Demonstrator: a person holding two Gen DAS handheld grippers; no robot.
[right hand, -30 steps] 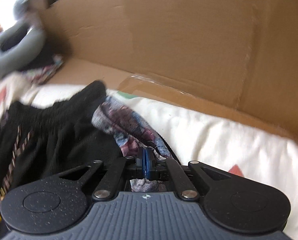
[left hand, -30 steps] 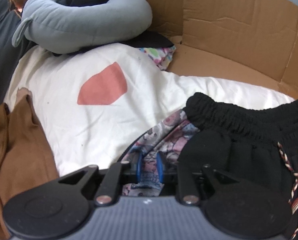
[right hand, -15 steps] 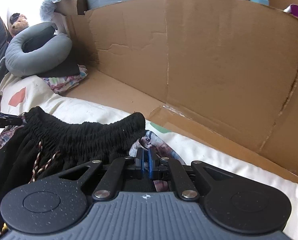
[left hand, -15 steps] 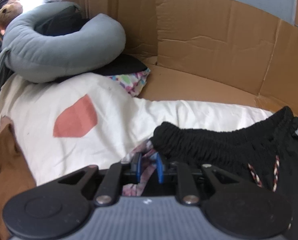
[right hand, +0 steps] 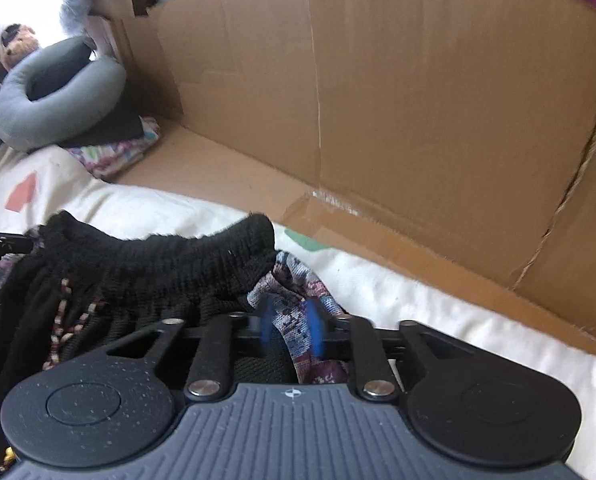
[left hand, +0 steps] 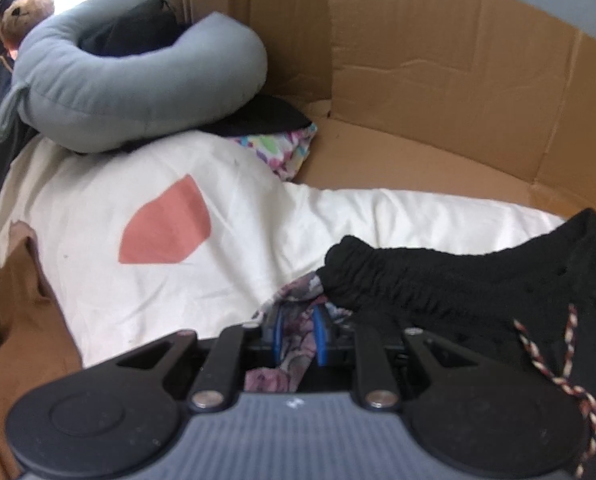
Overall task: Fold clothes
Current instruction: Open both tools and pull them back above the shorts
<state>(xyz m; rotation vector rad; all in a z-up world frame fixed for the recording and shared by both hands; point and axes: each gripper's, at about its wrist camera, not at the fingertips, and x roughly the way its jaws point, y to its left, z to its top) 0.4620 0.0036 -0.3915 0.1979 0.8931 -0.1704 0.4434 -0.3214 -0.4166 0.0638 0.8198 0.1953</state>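
Black shorts (left hand: 458, 284); cream sheet (left hand: 217, 208), coral patch (left hand: 165, 228); grey pillow (left hand: 137, 80).

Black shorts (right hand: 157, 264) with gathered waistband, braided drawstring and patterned lining lie bunched on the cream bedding.

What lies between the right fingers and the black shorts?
Nothing visible does. The right gripper has just been opening, and the patterned cloth and the edge of the black shorts already lie between its fingers, with no other thing in front.
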